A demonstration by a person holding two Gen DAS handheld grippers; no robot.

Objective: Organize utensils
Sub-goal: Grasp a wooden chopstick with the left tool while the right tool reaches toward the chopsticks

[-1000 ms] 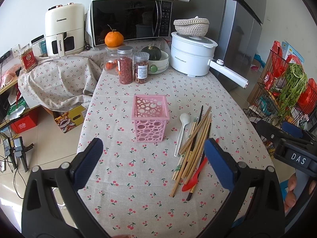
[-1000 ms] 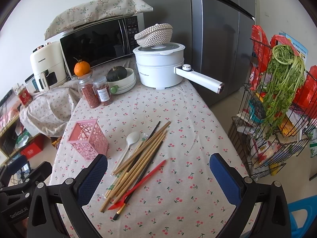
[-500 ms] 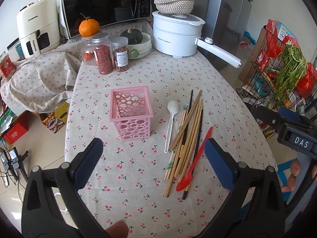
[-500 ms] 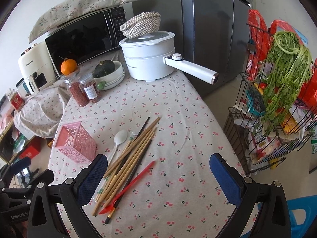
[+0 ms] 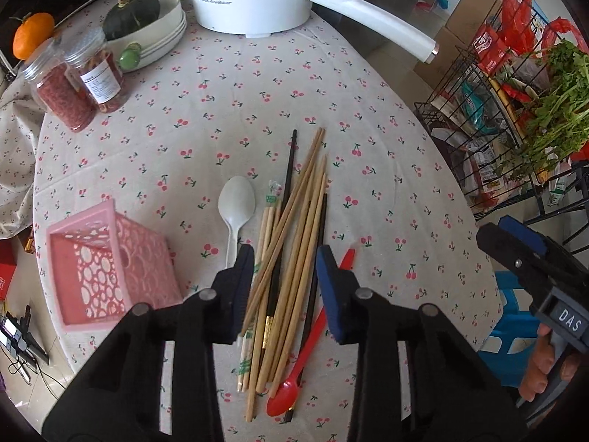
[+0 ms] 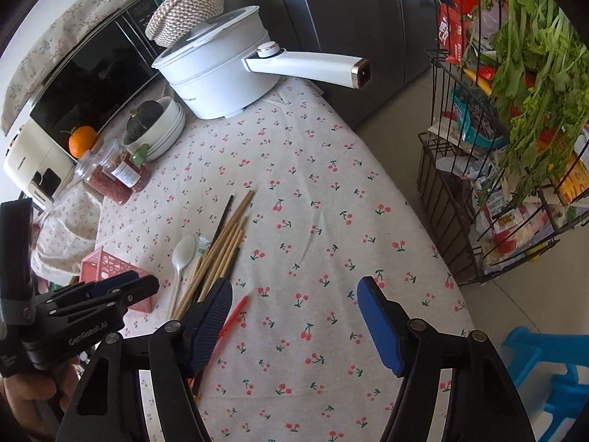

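The left gripper [image 5: 285, 258], pointed steeply down, had just been narrowing astride the chopsticks [image 5: 294, 228], ungripped; the right gripper [image 6: 294, 294] was narrowing, empty; two spoons were counted.

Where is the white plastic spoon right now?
In the left wrist view, the white plastic spoon lies on the cherry-print tablecloth, between the pink holed basket and the wooden chopsticks.

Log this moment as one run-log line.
left gripper: closing over chopstick bundle, not gripping | right gripper: closing, empty | pink basket: empty
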